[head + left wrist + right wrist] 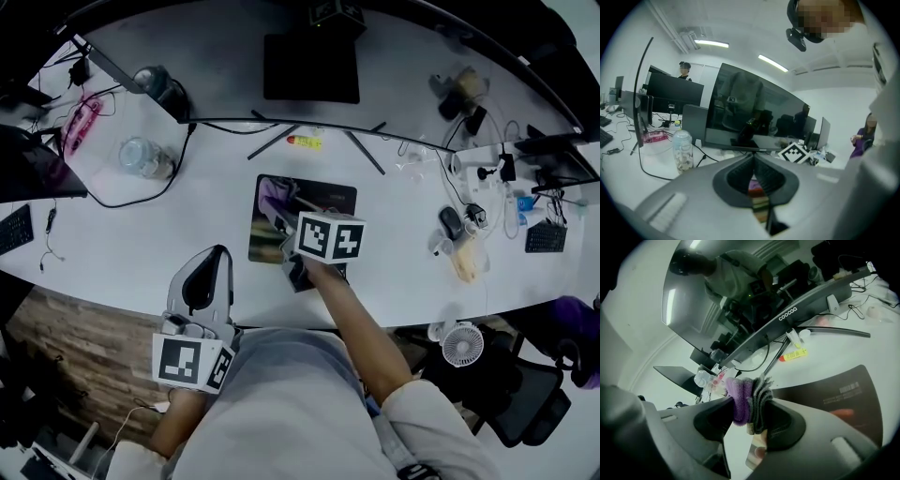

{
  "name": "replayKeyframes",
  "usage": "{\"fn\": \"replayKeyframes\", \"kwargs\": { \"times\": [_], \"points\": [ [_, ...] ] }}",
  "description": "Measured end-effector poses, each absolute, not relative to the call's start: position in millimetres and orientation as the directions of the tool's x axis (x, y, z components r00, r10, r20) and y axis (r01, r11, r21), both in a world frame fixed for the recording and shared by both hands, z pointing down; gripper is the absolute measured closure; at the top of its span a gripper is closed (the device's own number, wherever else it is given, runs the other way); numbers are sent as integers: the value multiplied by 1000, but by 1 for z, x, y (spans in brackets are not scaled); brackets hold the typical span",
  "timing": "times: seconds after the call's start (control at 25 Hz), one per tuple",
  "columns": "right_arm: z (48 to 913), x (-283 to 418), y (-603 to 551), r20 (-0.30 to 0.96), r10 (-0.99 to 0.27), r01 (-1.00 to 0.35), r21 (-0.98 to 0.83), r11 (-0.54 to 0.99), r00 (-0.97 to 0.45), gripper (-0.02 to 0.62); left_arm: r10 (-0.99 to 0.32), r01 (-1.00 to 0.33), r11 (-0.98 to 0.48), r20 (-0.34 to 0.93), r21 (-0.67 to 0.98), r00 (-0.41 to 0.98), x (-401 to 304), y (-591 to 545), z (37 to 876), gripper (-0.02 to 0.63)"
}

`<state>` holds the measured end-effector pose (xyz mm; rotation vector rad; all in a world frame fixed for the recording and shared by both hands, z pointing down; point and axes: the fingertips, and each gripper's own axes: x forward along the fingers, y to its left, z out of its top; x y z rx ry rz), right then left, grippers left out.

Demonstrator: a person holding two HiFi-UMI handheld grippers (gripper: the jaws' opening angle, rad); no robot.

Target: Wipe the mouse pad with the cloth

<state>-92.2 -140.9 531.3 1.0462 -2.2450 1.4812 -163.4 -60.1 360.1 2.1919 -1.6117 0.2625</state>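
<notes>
Lying at the centre of the head view, the mouse pad (pixel 281 211) sits on the white desk (pixel 403 272). The cloth (pixel 747 401), a purple-and-grey wad, is pinched tight in the right gripper (pixel 750 414) over the pad's lower edge. The left gripper (pixel 753 159), at lower left, has its jaws pressed together on nothing, near the desk's lower edge. With nothing pinning the pad, a hard stroke may slide it up toward the yellow tube (pixel 305 142), and the bunched cloth could work loose. A bottle (pixel 145 157) stands at upper left. A curved monitor (pixel 754 117) rises beyond, under a ceiling light (pixel 711 43) in an office.
</notes>
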Motion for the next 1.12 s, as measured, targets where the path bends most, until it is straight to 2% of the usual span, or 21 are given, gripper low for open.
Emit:
{"fn": "replayKeyframes", "kwargs": {
  "times": [1.12],
  "points": [
    [579,-113,-155,613,-347,-688,-709,154,-710,402,-866,-949,-260,392,178,311,-164,-53,360,606]
  ]
}}
